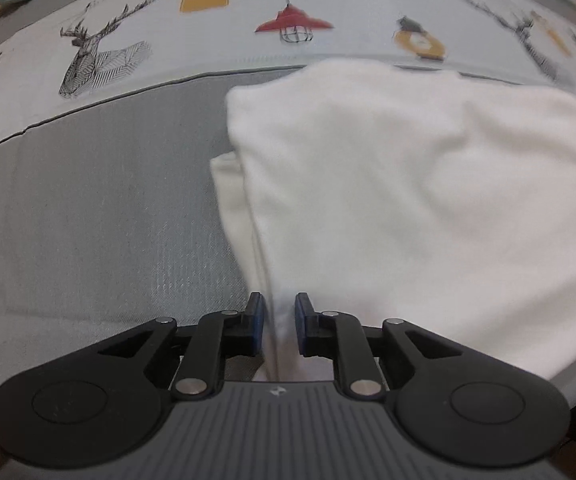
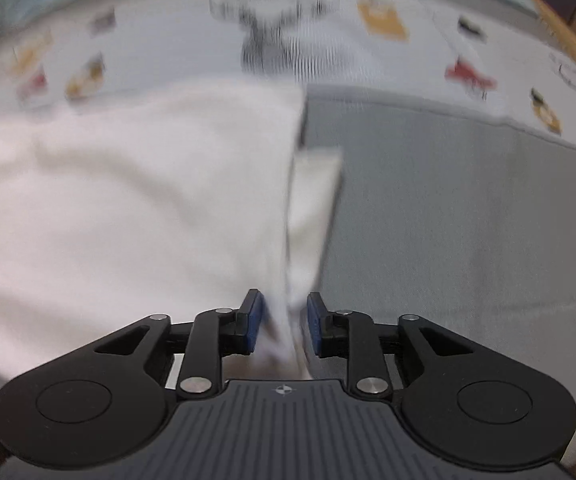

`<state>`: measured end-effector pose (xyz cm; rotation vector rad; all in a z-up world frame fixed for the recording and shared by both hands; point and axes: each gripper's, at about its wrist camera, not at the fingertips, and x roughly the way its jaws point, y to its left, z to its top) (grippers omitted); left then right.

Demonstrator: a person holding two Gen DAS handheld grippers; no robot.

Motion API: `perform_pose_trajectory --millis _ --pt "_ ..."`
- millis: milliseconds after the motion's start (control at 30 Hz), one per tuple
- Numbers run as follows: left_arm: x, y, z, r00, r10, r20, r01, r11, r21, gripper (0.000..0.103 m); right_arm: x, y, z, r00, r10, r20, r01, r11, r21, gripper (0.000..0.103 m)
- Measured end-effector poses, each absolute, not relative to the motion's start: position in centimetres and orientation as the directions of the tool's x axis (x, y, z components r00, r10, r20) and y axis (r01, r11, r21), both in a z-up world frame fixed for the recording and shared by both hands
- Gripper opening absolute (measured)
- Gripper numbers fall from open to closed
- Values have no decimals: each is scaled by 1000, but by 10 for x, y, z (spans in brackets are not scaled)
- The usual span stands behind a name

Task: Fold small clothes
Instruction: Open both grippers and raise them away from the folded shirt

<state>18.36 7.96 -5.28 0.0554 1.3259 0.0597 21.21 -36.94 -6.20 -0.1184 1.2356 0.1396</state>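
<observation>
While the white garment [image 1: 408, 200] spreads toward twelve o'clock over the grey bedcover [image 1: 87, 220], left gripper [image 1: 279, 320] and right gripper [image 2: 283, 320] each pinch its edge, jaws nearly closed.

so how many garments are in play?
1: a white garment on the grey bedding, its near corners between the left gripper and right gripper. Layers could hide more.

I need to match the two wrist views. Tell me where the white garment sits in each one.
Left wrist: the white garment fills the centre and right, its edge between the left gripper fingers.
Right wrist: it fills the left and centre, its edge between the right gripper fingers.
Shared landmark: the deer print on the bedsheet.
</observation>
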Motion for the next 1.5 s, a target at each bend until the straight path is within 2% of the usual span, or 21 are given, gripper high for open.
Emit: perform_pose_trajectory --millis 67,133,200,267,367,467,567,667,700,733,800,933,967,1000,1067,1233,1500 --pt "182 78 -39 312 92 -946 -18 996 91 22 211 -366 -51 368 37 -929 -165 986 -26 30" --pt "175 77 -20 405 79 -911 -21 997 77 31 207 -365 -37 422 58 -905 -139 990 -2 30" --pt "164 74 -2 483 83 -871 -24 996 81 50 198 -363 -19 492 75 -868 -123 992 17 30" --pt "156 72 15 530 88 -843 -16 995 93 55 191 -361 -1 544 88 -834 -120 992 27 31" --pt "136 80 48 609 100 -787 -38 995 97 57 173 -352 28 618 124 -776 -129 990 56 33" --pt "110 92 89 724 148 -674 -96 989 114 73 146 -340 48 670 181 -720 -160 982 98 34" --pt "82 110 111 777 127 -616 -140 990 27 73 122 -322 50 666 243 -706 -172 970 171 34" --pt "57 118 100 769 91 -633 -173 983 -68 72 103 -296 41 648 302 -699 -197 953 229 34" --pt "56 117 101 744 93 -662 -184 981 -69 71 96 -284 38 636 310 -707 -214 951 224 34" --pt "48 116 106 765 99 -636 -177 982 -60 72 91 -273 35 635 314 -706 -237 949 209 34" --pt "38 112 113 813 98 -574 -156 986 -52 82 83 -251 33 635 312 -707 -284 945 161 34" --pt "38 116 111 809 70 -583 -156 983 -99 82 72 -218 35 641 345 -685 -389 916 98 33" --pt "38 118 112 811 59 -582 -157 980 -119 82 70 -211 36 646 357 -675 -406 909 92 28" --pt "37 120 111 814 47 -578 -156 978 -140 82 68 -207 37 648 368 -667 -416 904 95 17" --pt "35 123 112 818 39 -573 -161 973 -163 82 68 -198 38 648 388 -655 -427 898 109 12" --pt "31 131 113 824 49 -564 -179 968 -178 82 66 -171 35 624 427 -655 -453 880 142 12" --pt "28 154 108 816 74 -574 -235 948 -213 82 61 -120 17 523 477 -706 -553 821 146 13"
